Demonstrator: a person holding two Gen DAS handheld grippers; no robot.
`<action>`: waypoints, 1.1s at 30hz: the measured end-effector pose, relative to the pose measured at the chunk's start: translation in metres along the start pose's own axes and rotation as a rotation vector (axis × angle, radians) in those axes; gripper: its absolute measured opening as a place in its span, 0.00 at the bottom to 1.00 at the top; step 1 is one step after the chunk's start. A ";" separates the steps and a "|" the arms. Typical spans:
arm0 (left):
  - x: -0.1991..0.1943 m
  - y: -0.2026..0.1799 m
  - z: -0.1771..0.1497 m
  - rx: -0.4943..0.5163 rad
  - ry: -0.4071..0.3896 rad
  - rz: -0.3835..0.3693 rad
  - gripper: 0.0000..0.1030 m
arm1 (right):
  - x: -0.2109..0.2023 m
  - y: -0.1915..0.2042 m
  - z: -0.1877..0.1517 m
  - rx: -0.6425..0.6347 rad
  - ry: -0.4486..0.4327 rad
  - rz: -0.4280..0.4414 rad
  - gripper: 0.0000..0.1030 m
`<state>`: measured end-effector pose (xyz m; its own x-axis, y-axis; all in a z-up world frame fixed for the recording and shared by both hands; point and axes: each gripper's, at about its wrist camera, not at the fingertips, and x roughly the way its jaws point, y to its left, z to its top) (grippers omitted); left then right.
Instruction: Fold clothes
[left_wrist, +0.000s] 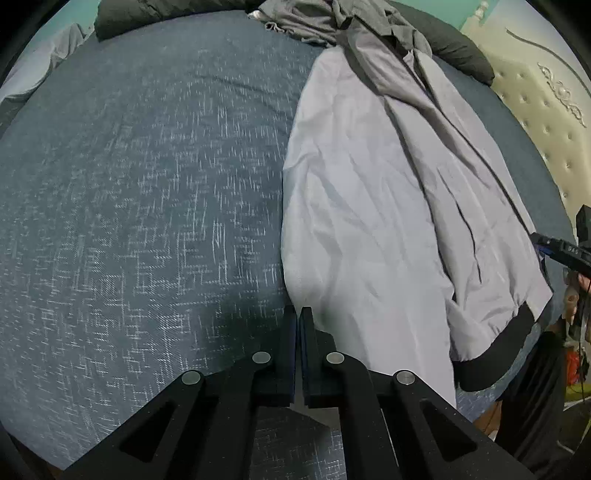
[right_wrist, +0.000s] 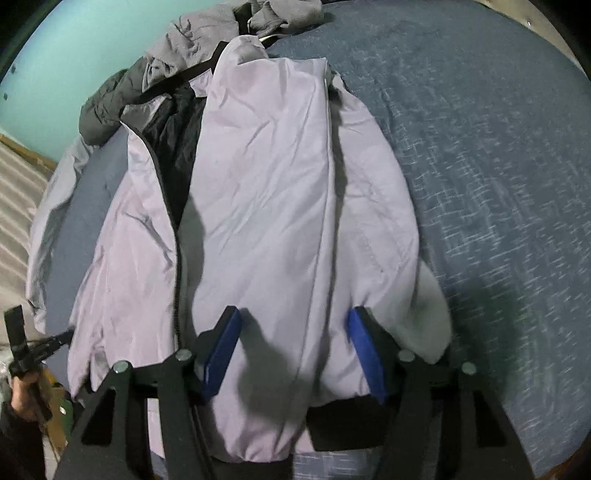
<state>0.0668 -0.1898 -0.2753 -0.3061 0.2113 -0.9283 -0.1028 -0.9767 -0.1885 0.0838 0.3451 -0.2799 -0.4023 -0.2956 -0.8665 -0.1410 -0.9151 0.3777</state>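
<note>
Left gripper (left_wrist: 298, 314): jaws pressed together, black fingers parallel with only a thin slit between the pads, nothing caught between them. Tips hang just left of the jacket (left_wrist: 369, 221), at its lower edge, pointing along it.

Right gripper (right_wrist: 293, 325): jaws spread wide, blue pads (right_wrist: 221, 354) facing inward, poised directly over the jacket's hem end, a folded sleeve lying in the gap below. Contact with the cloth cannot be told.

A hand (right_wrist: 22, 395) shows at the far left of the right wrist view, beyond the jacket's edge, gripping a dark handle.
</note>
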 end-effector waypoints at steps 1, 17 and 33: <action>-0.002 0.001 0.004 -0.002 -0.007 0.000 0.01 | -0.003 0.002 0.001 -0.013 -0.006 -0.001 0.37; -0.043 0.009 -0.002 -0.020 -0.046 0.010 0.01 | -0.057 -0.014 0.018 -0.088 -0.107 -0.051 0.04; -0.042 0.001 -0.005 -0.019 -0.030 0.005 0.01 | -0.024 0.049 -0.013 -0.331 -0.005 -0.096 0.51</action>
<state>0.0843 -0.1994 -0.2383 -0.3352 0.2070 -0.9192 -0.0833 -0.9783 -0.1899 0.0987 0.3038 -0.2450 -0.4062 -0.2029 -0.8910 0.1224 -0.9783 0.1670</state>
